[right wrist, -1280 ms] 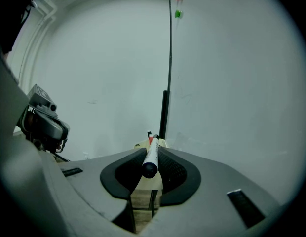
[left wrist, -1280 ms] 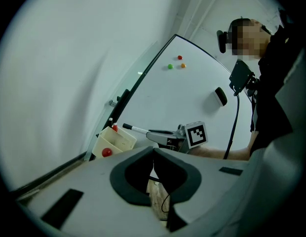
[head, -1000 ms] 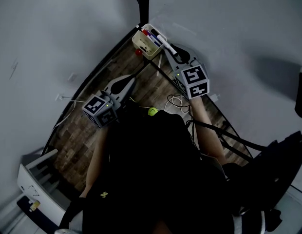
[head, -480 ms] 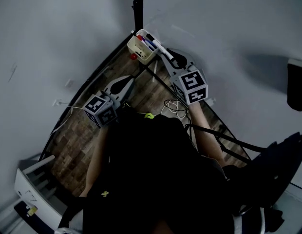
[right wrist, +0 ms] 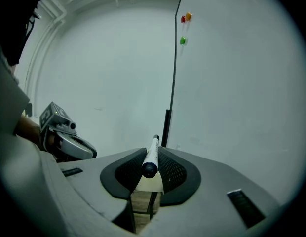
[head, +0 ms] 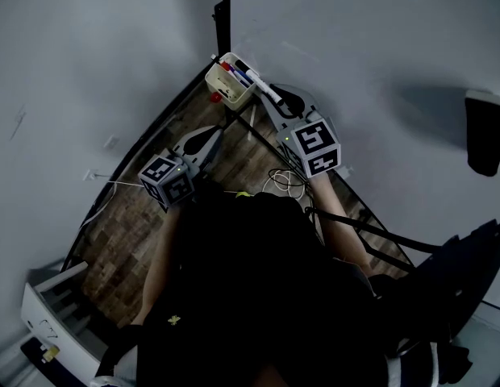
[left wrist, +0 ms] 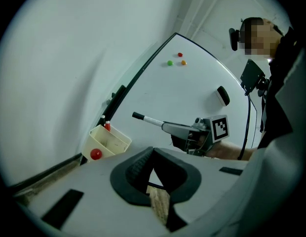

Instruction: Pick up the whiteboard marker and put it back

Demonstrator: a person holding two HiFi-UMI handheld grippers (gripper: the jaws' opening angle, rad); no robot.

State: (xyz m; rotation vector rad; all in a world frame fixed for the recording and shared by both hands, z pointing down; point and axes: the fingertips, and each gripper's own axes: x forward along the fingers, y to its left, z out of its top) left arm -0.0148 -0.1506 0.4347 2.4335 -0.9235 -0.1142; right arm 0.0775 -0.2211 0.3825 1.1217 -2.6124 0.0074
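A white whiteboard marker [right wrist: 151, 159] with a black cap sits between the pads of my right gripper [right wrist: 152, 154], which is shut on it. In the head view the marker [head: 262, 87] points up and left from the right gripper [head: 274, 107], its tip just beside the cream marker holder [head: 226, 87], which has other markers in it. My left gripper [head: 210, 133] hangs lower left of the holder. Its jaws [left wrist: 152, 152] meet at the tips with nothing between them. From the left gripper view the marker [left wrist: 150, 120] hovers level, above and right of the holder [left wrist: 107, 142].
The whiteboard [left wrist: 192, 83] carries three small magnets [left wrist: 170, 62] and an eraser [left wrist: 223, 95]; a red magnet [left wrist: 95, 154] sticks to the holder's front. A black stand pole [head: 226, 6] rises behind the holder. Cables [head: 286, 180] lie on the wooden floor, and a white cabinet [head: 48, 305] stands lower left.
The right gripper has risen a little with the marker still in it, staying close beside the holder. The left gripper has kept its place.
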